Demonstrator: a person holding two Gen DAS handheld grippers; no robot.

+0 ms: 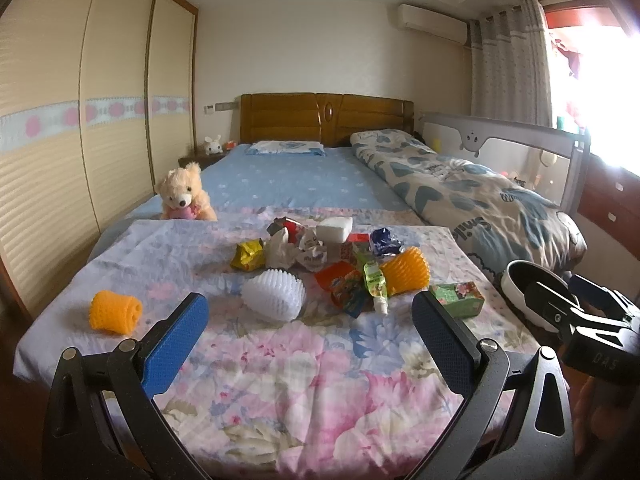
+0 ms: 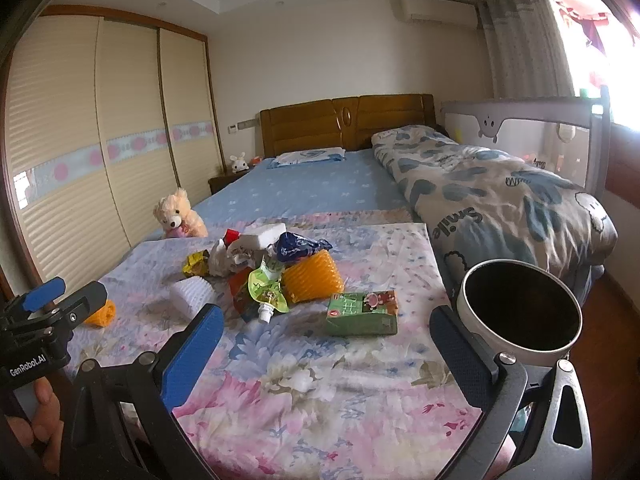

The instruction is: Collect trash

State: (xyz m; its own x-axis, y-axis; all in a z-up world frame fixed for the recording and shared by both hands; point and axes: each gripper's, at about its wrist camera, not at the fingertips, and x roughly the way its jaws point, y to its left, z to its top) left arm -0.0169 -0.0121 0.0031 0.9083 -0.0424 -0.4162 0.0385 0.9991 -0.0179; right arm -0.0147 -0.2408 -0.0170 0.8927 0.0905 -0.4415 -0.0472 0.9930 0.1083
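A pile of trash lies on the floral bedspread: a white foam net, an orange foam net, a yellow wrapper, crumpled wrappers, a green pouch and a green juice carton. A second orange foam net lies apart at the left. My left gripper is open and empty, short of the pile. My right gripper is open and empty, just short of the carton. A round bin stands off the bed's right edge.
A teddy bear sits at the bed's left edge. A rolled duvet lies along the right side, with a bed rail behind it. Wardrobe doors line the left wall. A white block lies behind the pile.
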